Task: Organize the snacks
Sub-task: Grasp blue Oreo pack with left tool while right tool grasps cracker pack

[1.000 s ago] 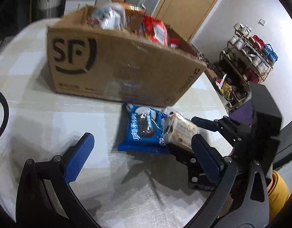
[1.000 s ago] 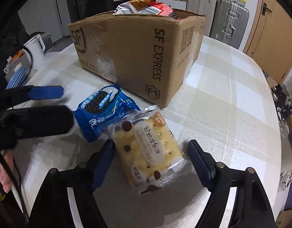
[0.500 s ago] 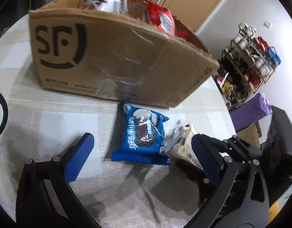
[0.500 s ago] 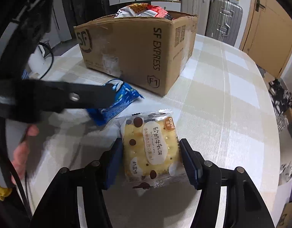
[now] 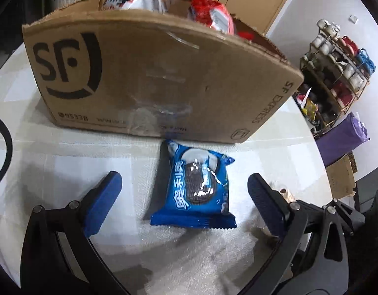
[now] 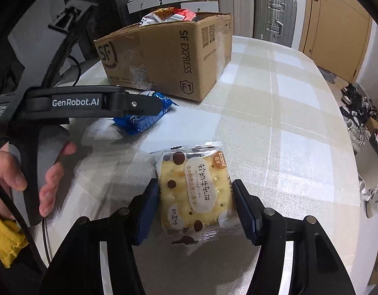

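Observation:
A blue Oreo packet [image 5: 196,186] lies flat on the checked tablecloth just in front of the SF cardboard box [image 5: 149,78]. My left gripper [image 5: 184,196] is open, its blue pads apart on either side of the packet without touching it. In the right wrist view my right gripper [image 6: 193,209] is shut on a yellow cracker packet [image 6: 193,191], both pads pressing its sides. The Oreo packet [image 6: 144,115] shows there partly under the left gripper's black body [image 6: 75,103], which a hand [image 6: 51,184] holds. The box [image 6: 169,59] has several snack bags sticking out of its open top.
The round table's edge [image 6: 343,147] curves along the right. Shoes and a shoe rack [image 5: 336,61] stand on the floor beyond it. Suitcases [image 6: 275,7] and a wooden door stand behind the box. A black cable [image 5: 4,147] crosses the table's left side.
My left gripper moved in over the Oreo packet, which now sits between its pads. My right gripper closed on the cracker packet and drew it away from the Oreo packet and the box.

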